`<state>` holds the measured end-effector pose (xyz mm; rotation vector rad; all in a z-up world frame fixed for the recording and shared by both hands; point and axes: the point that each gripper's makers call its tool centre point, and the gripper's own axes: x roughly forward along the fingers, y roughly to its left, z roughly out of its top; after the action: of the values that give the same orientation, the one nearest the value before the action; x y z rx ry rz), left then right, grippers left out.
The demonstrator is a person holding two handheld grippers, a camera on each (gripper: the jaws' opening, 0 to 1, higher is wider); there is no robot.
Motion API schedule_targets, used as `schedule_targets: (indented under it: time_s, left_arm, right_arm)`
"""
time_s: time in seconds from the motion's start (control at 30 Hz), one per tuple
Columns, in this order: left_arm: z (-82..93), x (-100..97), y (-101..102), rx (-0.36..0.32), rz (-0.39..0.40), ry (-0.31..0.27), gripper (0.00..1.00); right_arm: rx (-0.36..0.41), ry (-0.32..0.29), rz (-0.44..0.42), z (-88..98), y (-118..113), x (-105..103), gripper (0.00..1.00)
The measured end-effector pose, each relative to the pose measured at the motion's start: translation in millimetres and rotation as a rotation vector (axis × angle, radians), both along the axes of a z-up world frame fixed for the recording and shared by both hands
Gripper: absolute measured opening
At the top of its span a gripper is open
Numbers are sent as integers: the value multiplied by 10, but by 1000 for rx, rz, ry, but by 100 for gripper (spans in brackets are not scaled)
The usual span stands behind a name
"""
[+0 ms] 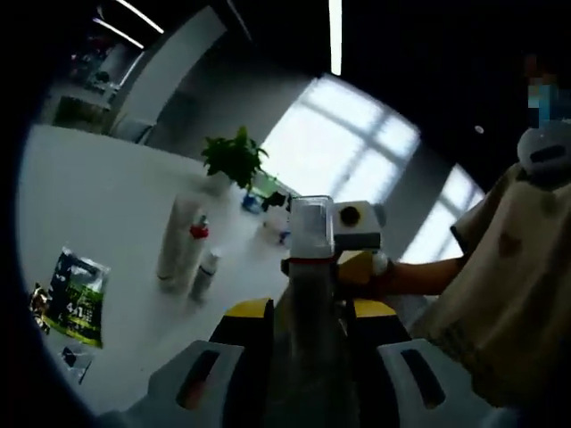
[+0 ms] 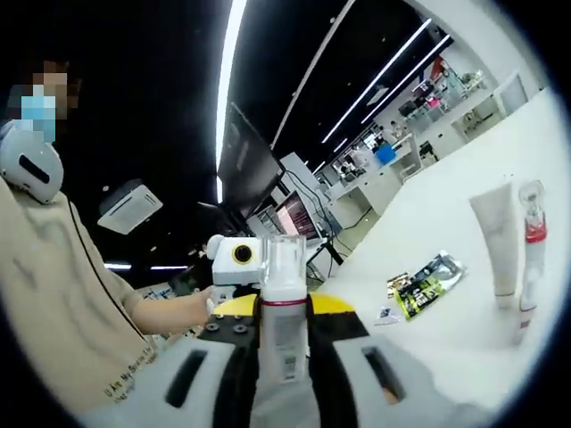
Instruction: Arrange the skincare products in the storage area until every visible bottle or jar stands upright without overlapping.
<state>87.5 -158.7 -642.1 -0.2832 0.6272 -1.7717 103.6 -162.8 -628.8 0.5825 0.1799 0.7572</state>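
Evidently both hand-held grippers are closed on bottles: the left hand-held gripper [image 1: 308, 357] clamps a clear-capped bottle [image 1: 310, 267], the right hand-held gripper [image 2: 284, 357] a red-collared bottle [image 2: 284, 303], lifted upright above the table [image 1: 116, 205], where a white tube [image 1: 176, 236] already stands.

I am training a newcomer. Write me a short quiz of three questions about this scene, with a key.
1. True or false: the tube lies flat on the table.
2. What stands between the jaws of the left gripper? A) a bottle B) a jar C) a sponge
3. Fill in: the slim bottle beside the tube has a ___ collar.
Key: 1 false, it stands upright; 2 A; 3 red.
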Motion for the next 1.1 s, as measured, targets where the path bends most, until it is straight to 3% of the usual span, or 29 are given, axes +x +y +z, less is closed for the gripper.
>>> schedule_targets:
  time_s: [0.17,0.37,0.5,0.73,0.83,0.97,1.1]
  left_arm:
    - [123,24,8,40,-83,-120,41]
    - [260,41,-93,106,-205,-267,41]
    - [203,21,-165,169,-273,-352,37]
    - [155,-56,-243,181,-308,-361,20]
    - [145,-50,-259,201,-304,-385,18]
    - [113,-55,-283,228,-319,-441,17]
    - [50,-31,-341,257,-328,-538,16]
  right_arm:
    - [-70,-14,46,-56,-28,-39,19]
    - [-222,-49,153,-164,26,-110,19]
    - [-257,-67,182,-165,96,-131,19]
    - [-273,-92,188,-185,90,-136,19]
    - [-278,-102,183,-198,65,-147,19]
    - [-316,-109,177,-241,30,-125,19]
    - [-356,-102,149,-294,-33,-72,20]
